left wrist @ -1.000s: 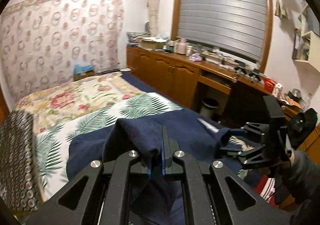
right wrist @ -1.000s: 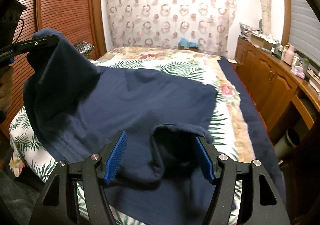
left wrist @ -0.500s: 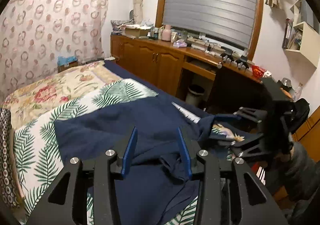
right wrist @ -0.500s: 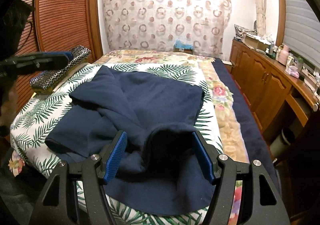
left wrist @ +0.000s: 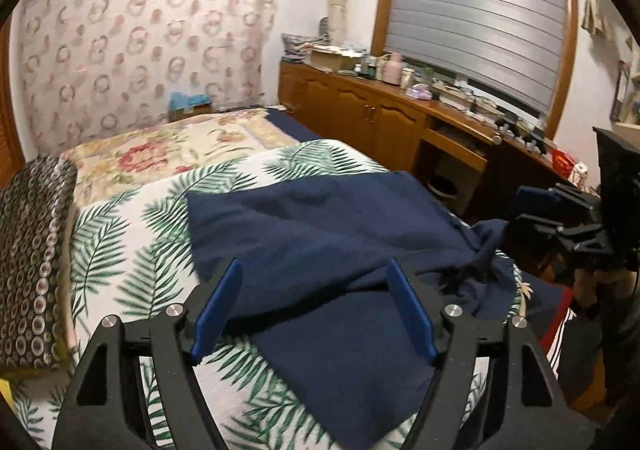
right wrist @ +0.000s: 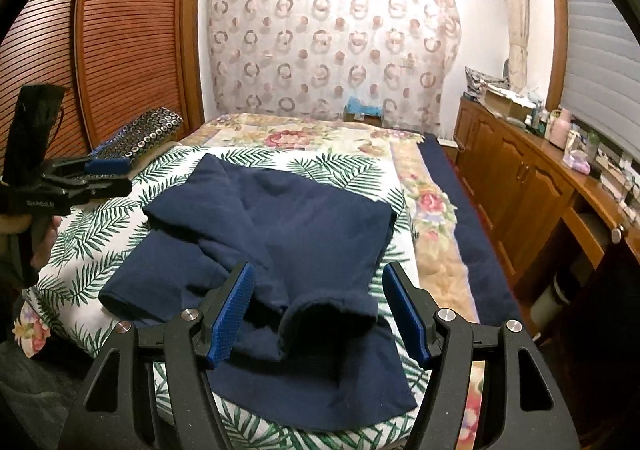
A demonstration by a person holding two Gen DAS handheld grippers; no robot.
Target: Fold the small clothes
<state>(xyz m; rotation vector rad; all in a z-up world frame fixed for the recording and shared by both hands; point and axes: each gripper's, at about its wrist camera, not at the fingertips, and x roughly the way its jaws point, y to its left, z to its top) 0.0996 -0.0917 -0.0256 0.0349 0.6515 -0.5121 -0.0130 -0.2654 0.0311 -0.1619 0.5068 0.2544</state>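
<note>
I've let go: my left gripper and right gripper gape wide, dark navy knit garment dropped half-folded on the palm-print bedspread.

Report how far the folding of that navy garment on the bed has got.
Done: one side of the navy garment is folded over its middle, lying on the palm-print bedspread. In hand: nothing; the left gripper and right gripper are both open, hovering over the cloth. Left: the near edge by the right gripper is bunched and curled up, and the shape is uneven, so more folds and smoothing look necessary.
</note>
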